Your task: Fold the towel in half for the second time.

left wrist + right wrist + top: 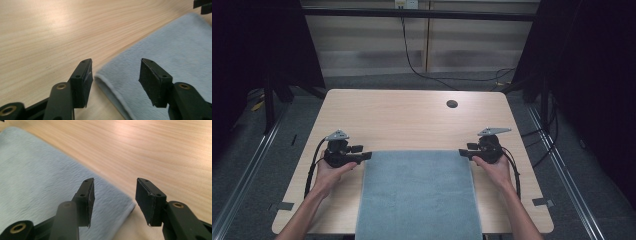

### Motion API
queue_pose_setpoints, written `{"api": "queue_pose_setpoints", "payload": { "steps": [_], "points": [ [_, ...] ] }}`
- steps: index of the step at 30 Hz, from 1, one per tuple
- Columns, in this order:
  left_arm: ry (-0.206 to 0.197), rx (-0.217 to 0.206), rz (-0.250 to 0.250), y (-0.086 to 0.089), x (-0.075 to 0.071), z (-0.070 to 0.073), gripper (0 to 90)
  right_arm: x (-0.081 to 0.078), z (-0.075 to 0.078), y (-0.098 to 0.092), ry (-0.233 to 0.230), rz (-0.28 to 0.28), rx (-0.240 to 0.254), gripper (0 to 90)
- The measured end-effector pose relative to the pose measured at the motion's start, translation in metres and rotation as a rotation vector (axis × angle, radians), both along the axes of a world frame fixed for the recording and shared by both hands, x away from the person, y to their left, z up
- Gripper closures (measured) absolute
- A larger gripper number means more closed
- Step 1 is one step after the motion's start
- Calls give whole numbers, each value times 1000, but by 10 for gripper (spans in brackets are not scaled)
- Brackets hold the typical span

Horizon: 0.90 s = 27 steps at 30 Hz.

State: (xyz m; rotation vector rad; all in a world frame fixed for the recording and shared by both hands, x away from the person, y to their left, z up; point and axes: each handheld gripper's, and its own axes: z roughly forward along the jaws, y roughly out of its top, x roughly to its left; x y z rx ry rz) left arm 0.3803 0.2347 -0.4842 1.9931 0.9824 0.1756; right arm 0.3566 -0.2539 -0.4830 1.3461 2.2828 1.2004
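Note:
A grey-blue towel point(418, 195) lies flat on the wooden table point(402, 115), reaching from the middle to the front edge. My left gripper point(367, 156) sits at the towel's far left corner and my right gripper point(463, 153) at its far right corner, each held in a hand. In the left gripper view the left gripper point(115, 75) stands open, with the towel point(175, 50) corner below the gap and no pad touching it. The right gripper point(115, 193) is open the same way above the towel point(37, 175) corner. The other gripper's jaw tips point(203, 6) show far off.
A round cable hole point(452, 104) sits in the table's far right part. Bare wood lies beyond and beside the towel. Black cables point(412, 60) trail over the floor behind the table, and dark curtains flank both sides.

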Motion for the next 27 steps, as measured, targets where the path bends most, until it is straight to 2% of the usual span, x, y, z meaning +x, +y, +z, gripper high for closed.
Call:
{"api": "queue_pose_setpoints", "payload": {
  "steps": [1, 2, 4, 7, 10, 12, 13, 16, 17, 19, 21, 24, 27],
  "points": [
    [3, -16, 12, -1, 3, -3, 416, 4, -3, -1, -4, -5, 7, 488],
    [6, -19, -2, -1, 5, -6, 404, 7, -7, -1, 3, 1, 24, 482],
    [-2, 13, 3, -6, 8, -11, 392, 9, -13, 0, 14, -2, 10, 473],
    [14, 19, -7, -9, 12, -20, 379, 11, -18, 0, 32, 16, 11, 478],
    [7, 60, -26, -13, 11, -23, 397, 11, -20, 2, 42, 37, 12, 527],
    [5, 58, -63, -14, 10, -23, 524, 10, -22, 5, 58, 55, -8, 567],
    [4, 60, -68, -14, 9, -23, 528, 10, -23, 6, 63, 54, -11, 594],
    [8, 45, -129, -15, 7, -24, 725, 9, -23, 7, 72, 64, 5, 767],
    [3, 52, -140, -15, 6, -24, 788, 9, -23, 7, 78, 71, 10, 806],
    [13, 19, -133, -14, 7, -22, 813, 8, -21, 8, 76, 69, 8, 835],
    [17, -24, -118, -10, 7, -18, 819, 8, -18, 7, 65, 66, 27, 842],
    [-28, -73, -110, -6, 4, -4, 824, 6, -8, 3, 38, 60, 81, 846],
    [-48, -107, -112, -6, 3, 8, 824, 3, 6, 2, -1, 68, 92, 847]
  ]
}}
